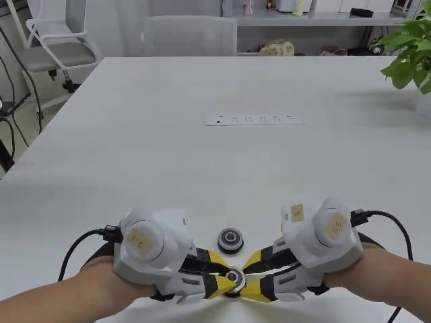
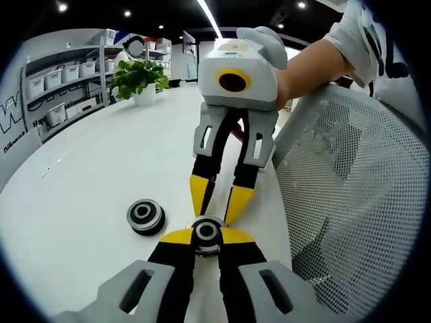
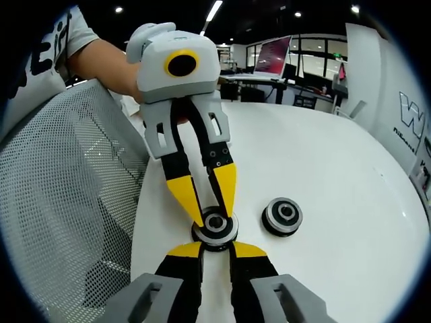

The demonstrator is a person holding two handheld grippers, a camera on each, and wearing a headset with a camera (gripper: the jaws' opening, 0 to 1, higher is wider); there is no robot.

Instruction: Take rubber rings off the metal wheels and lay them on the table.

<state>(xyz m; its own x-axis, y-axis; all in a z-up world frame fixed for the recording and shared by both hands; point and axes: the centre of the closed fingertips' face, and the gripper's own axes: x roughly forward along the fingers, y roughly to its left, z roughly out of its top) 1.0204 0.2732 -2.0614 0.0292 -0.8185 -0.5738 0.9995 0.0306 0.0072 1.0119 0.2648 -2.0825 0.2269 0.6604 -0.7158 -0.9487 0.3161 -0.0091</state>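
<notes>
We see both grippers meeting at one metal wheel (image 1: pixel 234 276), which lies flat on the white counter (image 1: pixel 202 168) close to its near edge. The left hand-held gripper (image 2: pixel 207 239) comes at this wheel from the left and the right hand-held gripper (image 3: pixel 217 250) from the right. Each has its jaws drawn narrow, with the yellow tips pressed against the wheel's rim on opposite sides, so the wheel is held between the two. A second metal wheel (image 1: pixel 230 239) sits just beyond the held wheel, apart from both grippers, with its dark rubber ring (image 2: pixel 145 231) on it. Well beyond the held wheel a white power strip (image 1: pixel 254 120) lies on the counter, and a green plant (image 1: pixel 411 50) stands far off to the right. A mesh chair back (image 2: pixel 350 175) shows on the near side of the held wheel.
</notes>
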